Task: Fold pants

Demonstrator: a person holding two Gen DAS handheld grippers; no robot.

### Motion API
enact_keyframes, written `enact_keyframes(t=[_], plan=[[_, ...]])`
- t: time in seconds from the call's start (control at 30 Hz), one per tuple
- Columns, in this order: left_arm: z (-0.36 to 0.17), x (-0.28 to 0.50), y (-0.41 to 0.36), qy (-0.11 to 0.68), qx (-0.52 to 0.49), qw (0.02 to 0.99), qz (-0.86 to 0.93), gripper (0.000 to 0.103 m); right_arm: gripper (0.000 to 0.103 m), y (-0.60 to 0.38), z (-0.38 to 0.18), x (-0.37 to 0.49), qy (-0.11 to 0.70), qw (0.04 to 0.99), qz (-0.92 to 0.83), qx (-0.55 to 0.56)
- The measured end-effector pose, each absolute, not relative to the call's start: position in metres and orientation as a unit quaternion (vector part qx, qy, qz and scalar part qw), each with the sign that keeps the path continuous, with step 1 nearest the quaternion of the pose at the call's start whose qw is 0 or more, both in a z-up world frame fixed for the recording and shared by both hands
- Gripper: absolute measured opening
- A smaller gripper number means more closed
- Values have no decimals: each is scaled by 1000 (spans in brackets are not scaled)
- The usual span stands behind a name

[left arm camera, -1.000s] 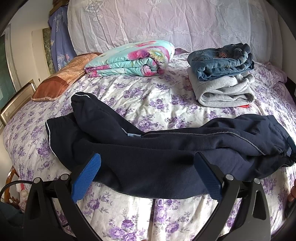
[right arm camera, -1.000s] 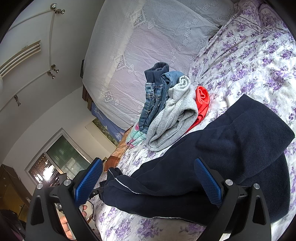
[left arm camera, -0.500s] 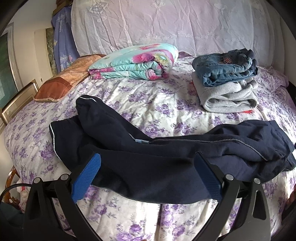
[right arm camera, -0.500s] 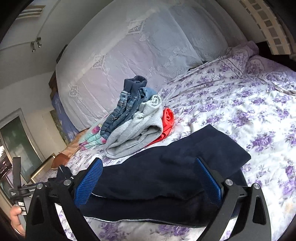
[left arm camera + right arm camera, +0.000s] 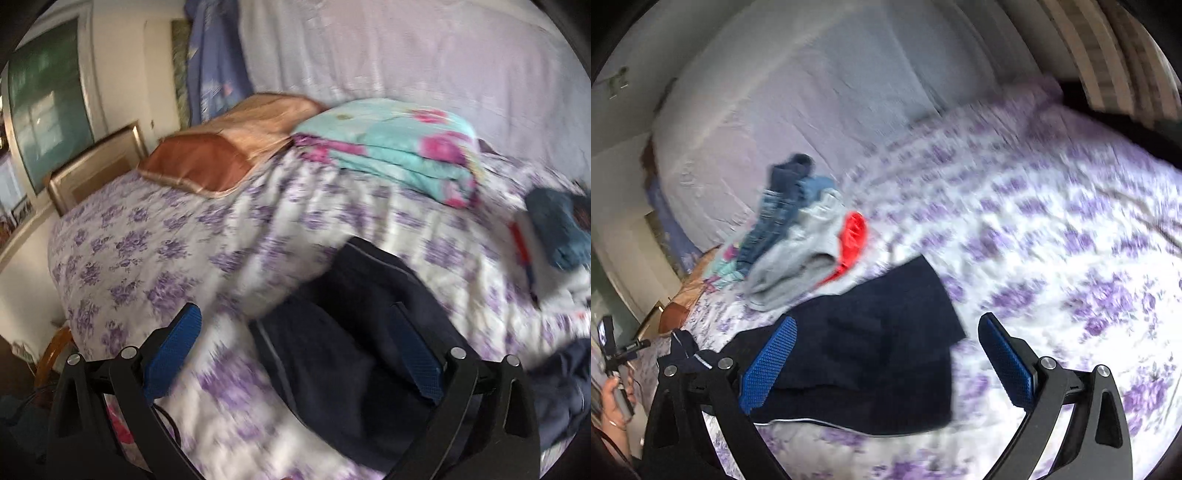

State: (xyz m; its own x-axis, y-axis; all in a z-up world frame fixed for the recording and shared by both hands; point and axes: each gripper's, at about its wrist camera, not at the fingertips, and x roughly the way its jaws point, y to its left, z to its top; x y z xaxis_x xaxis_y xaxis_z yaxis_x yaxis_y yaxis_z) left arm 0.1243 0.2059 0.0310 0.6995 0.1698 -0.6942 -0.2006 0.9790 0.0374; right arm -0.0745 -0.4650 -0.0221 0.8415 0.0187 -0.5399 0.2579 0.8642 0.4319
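Observation:
Dark navy pants point(image 5: 351, 332) lie stretched across a bed with a purple-flowered sheet point(image 5: 155, 254). Both views are blurred by motion. In the left wrist view my left gripper point(image 5: 295, 354) hovers open above one end of the pants, its blue pads point(image 5: 173, 354) wide apart and holding nothing. In the right wrist view the other end of the pants point(image 5: 871, 354) lies low in the middle, and my right gripper point(image 5: 886, 365) is open over its right edge, empty. Whether either gripper touches the cloth is hidden.
A folded floral quilt point(image 5: 399, 151) and an orange pillow point(image 5: 225, 147) lie at the bed's far side. A stack of jeans point(image 5: 775, 218), a grey garment point(image 5: 798, 266) and a red one point(image 5: 851, 240) sits beyond the pants. A hand point(image 5: 613, 402) holds the other gripper at far left.
Both cameras have swung fast. The left view turned toward the left end of the pants and came closer; the right view dropped toward the right end. Both grippers stay open.

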Motion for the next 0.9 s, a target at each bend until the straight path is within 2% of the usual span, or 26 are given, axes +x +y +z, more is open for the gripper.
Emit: enact_keyframes(t=[0.07, 0.1, 0.13, 0.17, 0.2, 0.3, 0.5, 0.63, 0.77, 0.8, 0.83, 0.87, 0.9], plan=[[22, 142, 220, 390, -38, 915, 95, 98, 99, -475, -33, -55, 305, 912, -57, 269], [16, 152, 222, 401, -43, 910, 91, 98, 96, -479, -42, -46, 318, 903, -52, 284], [13, 156, 222, 406, -40, 909, 89, 98, 88, -483, -52, -34, 336, 890, -34, 305], [11, 160, 219, 408, -33, 908, 85, 98, 58, -484, -59, -28, 350, 883, -30, 312], [9, 162, 215, 409, -22, 908, 84, 98, 23, -485, -65, -23, 359, 878, -34, 313], [4, 171, 210, 419, -12, 905, 76, 98, 12, -481, -60, -30, 327, 892, -9, 311], [9, 186, 201, 420, -11, 907, 35, 98, 11, -466, -18, -64, 251, 919, 47, 301], [-3, 205, 181, 454, -12, 891, 9, 98, 11, -461, 11, -91, 206, 925, 79, 308], [-22, 220, 167, 495, -55, 867, -17, 97, 11, -462, 33, -117, 177, 927, 87, 319], [-29, 222, 162, 506, -56, 860, -22, 92, 11, -463, 35, -121, 174, 927, 88, 322], [-37, 224, 155, 519, -49, 853, -28, 62, 11, -463, 39, -126, 170, 928, 87, 321], [-43, 224, 149, 530, -37, 847, -24, 57, 11, -463, 41, -128, 167, 929, 85, 320], [-43, 221, 146, 522, -30, 852, -18, 55, 11, -463, 42, -130, 165, 929, 84, 319]])
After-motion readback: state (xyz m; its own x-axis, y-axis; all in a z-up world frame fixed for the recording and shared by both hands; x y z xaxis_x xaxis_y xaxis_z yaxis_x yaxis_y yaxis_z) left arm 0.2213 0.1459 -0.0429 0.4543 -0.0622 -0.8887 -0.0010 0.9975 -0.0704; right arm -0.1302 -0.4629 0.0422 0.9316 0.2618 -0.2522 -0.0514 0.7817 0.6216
